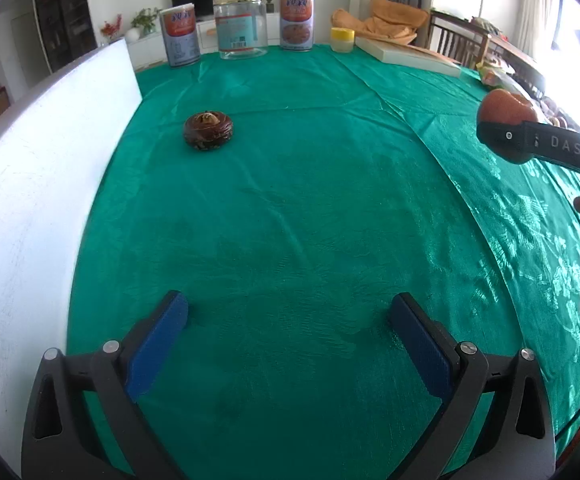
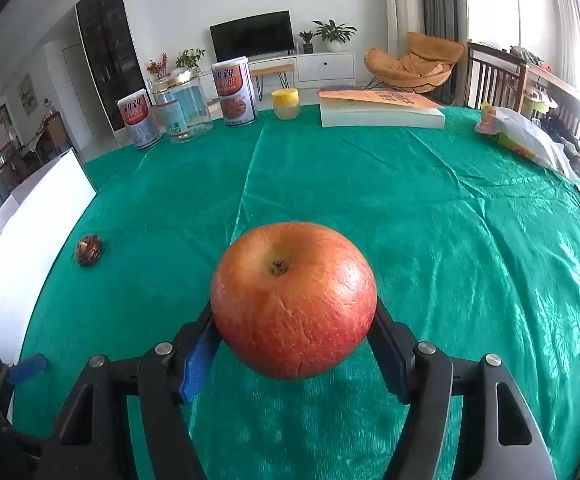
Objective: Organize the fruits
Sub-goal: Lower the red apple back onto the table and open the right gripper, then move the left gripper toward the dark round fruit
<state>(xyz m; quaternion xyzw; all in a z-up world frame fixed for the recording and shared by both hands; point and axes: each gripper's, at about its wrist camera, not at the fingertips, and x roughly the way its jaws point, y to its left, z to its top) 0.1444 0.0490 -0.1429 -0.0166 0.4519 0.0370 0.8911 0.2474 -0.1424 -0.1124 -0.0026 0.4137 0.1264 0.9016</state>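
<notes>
A wrinkled red-orange apple (image 2: 294, 300) hangs a little above the green tablecloth (image 2: 430, 220), and my right gripper (image 2: 294, 322) is shut on it, a pad pressed against each side. The left wrist view catches the same apple (image 1: 506, 108) at the far right with a black finger (image 1: 530, 140) across it. A small dark brown, wrinkled round fruit (image 1: 207, 126) lies alone on the cloth at the far left, also seen as a dark fruit (image 2: 88, 249) from the right wrist. My left gripper (image 1: 285, 312) stands open low over bare cloth with nothing between its blue pads.
A white board (image 1: 29, 200) stands along the table's left edge. At the back are two printed cans (image 2: 233, 94), a clear jar (image 2: 181, 108), a yellow-lidded pot (image 2: 285, 104) and a thick book (image 2: 378, 112). A plastic bag (image 2: 522, 140) lies at the right edge.
</notes>
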